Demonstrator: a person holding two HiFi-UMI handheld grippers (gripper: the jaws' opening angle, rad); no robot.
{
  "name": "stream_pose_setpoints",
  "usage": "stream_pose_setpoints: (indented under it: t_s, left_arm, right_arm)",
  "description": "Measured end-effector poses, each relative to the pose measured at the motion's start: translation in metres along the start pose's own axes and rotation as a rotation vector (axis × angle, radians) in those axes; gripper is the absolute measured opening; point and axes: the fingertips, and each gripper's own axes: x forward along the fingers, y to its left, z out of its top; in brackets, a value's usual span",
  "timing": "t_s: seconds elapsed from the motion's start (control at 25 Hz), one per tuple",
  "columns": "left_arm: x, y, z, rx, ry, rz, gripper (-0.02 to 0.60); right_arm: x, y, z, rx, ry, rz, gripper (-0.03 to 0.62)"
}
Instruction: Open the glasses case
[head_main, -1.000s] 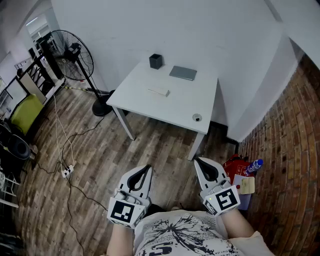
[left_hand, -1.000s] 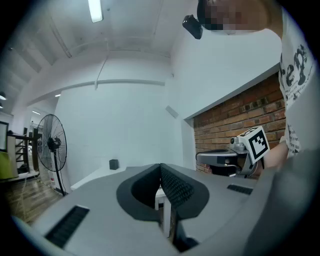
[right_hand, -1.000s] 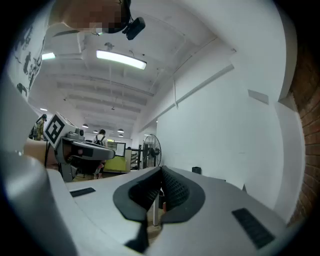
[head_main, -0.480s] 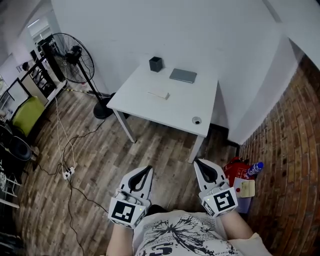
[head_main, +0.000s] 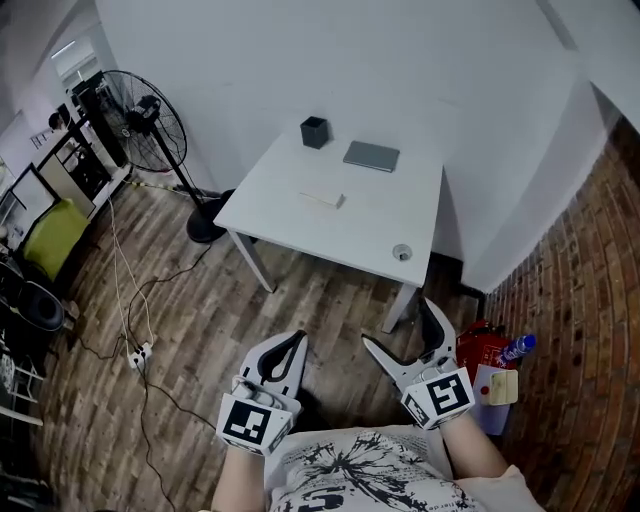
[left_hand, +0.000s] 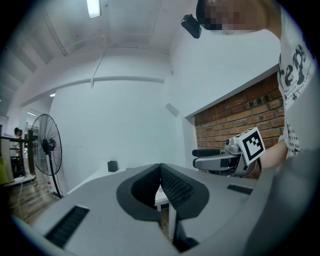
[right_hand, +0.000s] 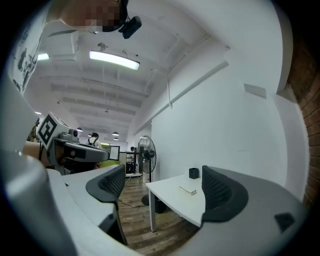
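Note:
A flat grey case (head_main: 371, 155) lies at the far side of the white table (head_main: 370, 215), well ahead of both grippers. Close to my body, over the wooden floor, my left gripper (head_main: 290, 343) is shut with nothing in it; in the left gripper view its pads (left_hand: 161, 172) meet. My right gripper (head_main: 403, 325) has just been opening and now stands open, with nothing between its fingers (right_hand: 108, 183). The right gripper view shows the table (right_hand: 200, 201) ahead, still at a distance.
On the table stand a black cup (head_main: 314, 131), a small white object (head_main: 322, 198) and a small round thing (head_main: 402, 252) near the front right corner. A standing fan (head_main: 150, 125) and floor cables (head_main: 135, 300) are left. A red extinguisher (head_main: 480, 345) sits by the brick wall.
The right gripper's jaws have swung from shut to wide open. Both grippers have shifted a little across the floor; the left stays shut.

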Motion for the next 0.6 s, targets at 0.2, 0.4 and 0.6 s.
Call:
stream_pose_setpoints:
  t_s: [0.2, 0.4, 0.6]
  left_arm:
    - [0.029, 0.062, -0.012, 0.0, 0.0, -0.043, 0.014]
    - [0.07, 0.145, -0.015, -0.019, -0.008, -0.113, 0.014]
    - [0.111, 0.239, -0.015, -0.047, -0.012, -0.193, 0.014]
  right_arm:
    - [0.064, -0.01, -0.018, 0.023, 0.037, -0.052, 0.486]
    - [0.148, -0.015, -0.025, 0.017, 0.07, -0.118, 0.486]
    - [0.239, -0.015, -0.03, 0.021, 0.126, -0.198, 0.485]
